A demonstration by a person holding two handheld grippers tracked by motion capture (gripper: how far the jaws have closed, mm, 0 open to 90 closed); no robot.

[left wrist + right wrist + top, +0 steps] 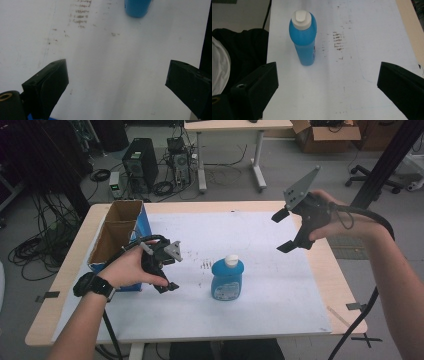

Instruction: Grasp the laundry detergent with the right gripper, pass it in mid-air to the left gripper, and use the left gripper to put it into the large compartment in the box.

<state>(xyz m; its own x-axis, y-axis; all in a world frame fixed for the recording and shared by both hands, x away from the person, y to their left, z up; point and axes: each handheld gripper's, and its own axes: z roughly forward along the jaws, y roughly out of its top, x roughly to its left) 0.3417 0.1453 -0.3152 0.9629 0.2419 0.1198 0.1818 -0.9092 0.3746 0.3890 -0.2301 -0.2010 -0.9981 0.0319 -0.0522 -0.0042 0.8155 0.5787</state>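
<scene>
A blue bottle with a white cap stands upright on the white sheet that covers the table, nearer the front edge than the back edge. The left gripper is held low over the sheet, just beside an open cardboard box that sits by the table's left edge. Its jaws are wide apart and hold nothing. The right gripper is held up high, near the table's right edge, well apart from the bottle. Its jaws are wide apart too, with nothing between them. Some small brown marks show on the sheet just left of the bottle.
</scene>
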